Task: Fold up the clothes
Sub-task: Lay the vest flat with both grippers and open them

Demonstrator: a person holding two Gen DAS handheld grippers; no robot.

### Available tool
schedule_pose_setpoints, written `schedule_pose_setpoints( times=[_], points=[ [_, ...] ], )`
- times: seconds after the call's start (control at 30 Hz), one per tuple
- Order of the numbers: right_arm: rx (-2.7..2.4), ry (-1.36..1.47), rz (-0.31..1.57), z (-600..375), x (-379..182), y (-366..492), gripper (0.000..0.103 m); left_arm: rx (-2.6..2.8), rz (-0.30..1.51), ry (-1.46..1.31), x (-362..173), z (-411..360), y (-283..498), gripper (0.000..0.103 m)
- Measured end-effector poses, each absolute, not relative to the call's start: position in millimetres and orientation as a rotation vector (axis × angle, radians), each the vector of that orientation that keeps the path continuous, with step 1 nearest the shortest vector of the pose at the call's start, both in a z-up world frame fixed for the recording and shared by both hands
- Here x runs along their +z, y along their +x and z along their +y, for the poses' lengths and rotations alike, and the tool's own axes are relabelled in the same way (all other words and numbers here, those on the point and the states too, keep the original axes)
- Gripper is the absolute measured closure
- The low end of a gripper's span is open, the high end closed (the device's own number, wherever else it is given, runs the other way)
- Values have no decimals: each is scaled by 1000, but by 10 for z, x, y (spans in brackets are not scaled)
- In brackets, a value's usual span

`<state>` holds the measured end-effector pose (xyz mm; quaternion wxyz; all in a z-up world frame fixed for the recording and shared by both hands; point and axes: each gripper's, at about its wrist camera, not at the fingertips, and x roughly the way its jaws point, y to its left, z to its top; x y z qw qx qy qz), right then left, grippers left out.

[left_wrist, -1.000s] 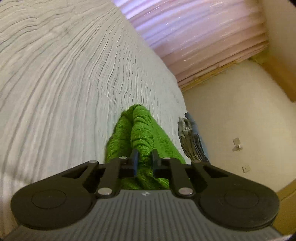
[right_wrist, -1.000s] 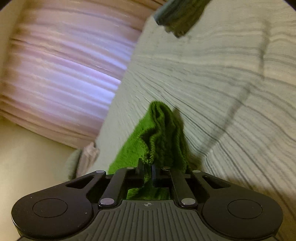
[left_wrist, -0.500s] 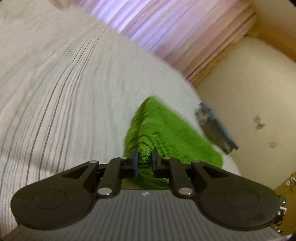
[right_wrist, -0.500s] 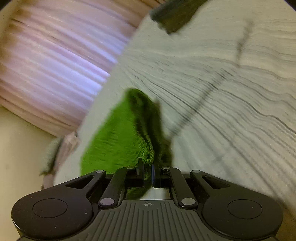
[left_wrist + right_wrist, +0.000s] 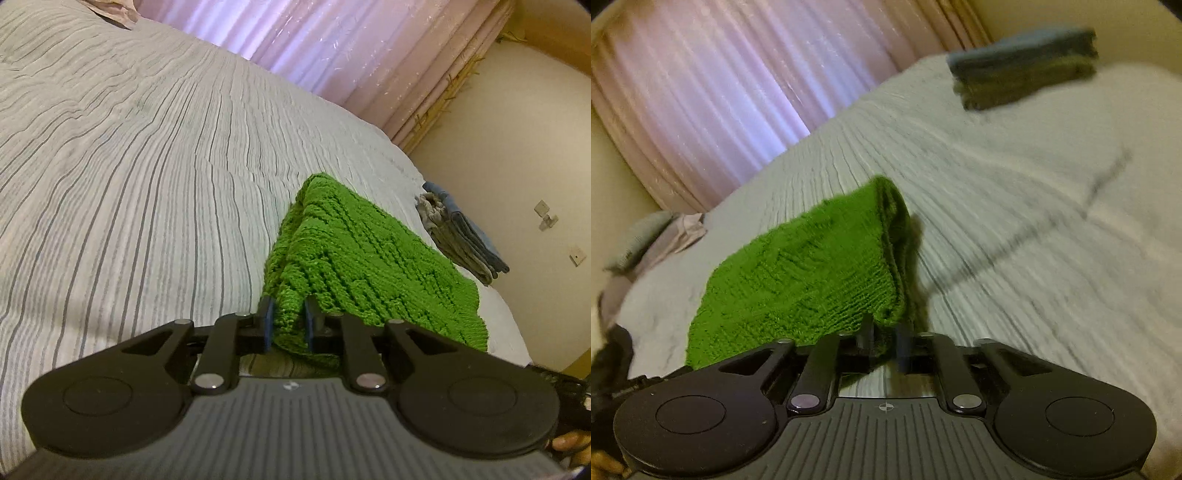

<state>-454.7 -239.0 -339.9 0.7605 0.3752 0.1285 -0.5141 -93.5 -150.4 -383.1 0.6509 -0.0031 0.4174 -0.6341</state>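
1. We judge the green knit (image 5: 369, 258) soft, light and floppy; corners are the best hold.
2. It hangs stretched ahead of our fingers, over the bed (image 5: 129, 166).
3. Left gripper (image 5: 289, 325) pinches one corner; right gripper (image 5: 886, 338) likewise grips the other.

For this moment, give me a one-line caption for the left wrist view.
Left gripper clamps a green knitted garment spread over the striped bedspread, folded clothes stacked beyond.

Green knitted garment (image 5: 354, 254), thick and fuzzy, folded into several layers. It is stretched flat just above the striped bedcover (image 5: 147, 177), with one folded corner in each wrist view (image 5: 812, 273) raised off the bed.
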Motion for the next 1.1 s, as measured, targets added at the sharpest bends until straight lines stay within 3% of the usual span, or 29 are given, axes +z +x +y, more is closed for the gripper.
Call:
schedule_pose_setpoints(
  times=[0.03,0.23,0.3,0.37,0.47,0.6,0.83,0.97,1.1],
  points=[
    [-1156,763,282,-2349,-3343,-4499,32,-1436,948,-9,-3831,-1493,-933,89],
    [-1185,339,345,-2056,-3162,-4045,34,-1431,948,-10,-3852,-1464,-917,89],
    [-1131,304,399,-2047,-3255,-3896,62,-1430,944,-4,-3859,-1470,-923,88],
    [-1097,317,487,-2090,-3448,-3797,68,-1427,934,10,-3855,-1463,-943,88],
    [-1106,320,561,-2146,-3744,-3780,68,-1434,915,64,-3847,-1506,-1006,86],
    [-1095,358,559,-2192,-3741,-3840,68,-1435,872,103,-3725,-1491,-974,79],
    [-1096,385,541,-2150,-3697,-3885,68,-1510,830,23,-3478,-1367,-938,97],
    [-1091,404,540,-2171,-3650,-3890,68,-1508,773,228,-3655,-1540,-1220,100],
    [-1076,437,546,-2238,-3673,-3899,68,-1475,757,218,-3818,-1706,-1235,100]
  ],
)
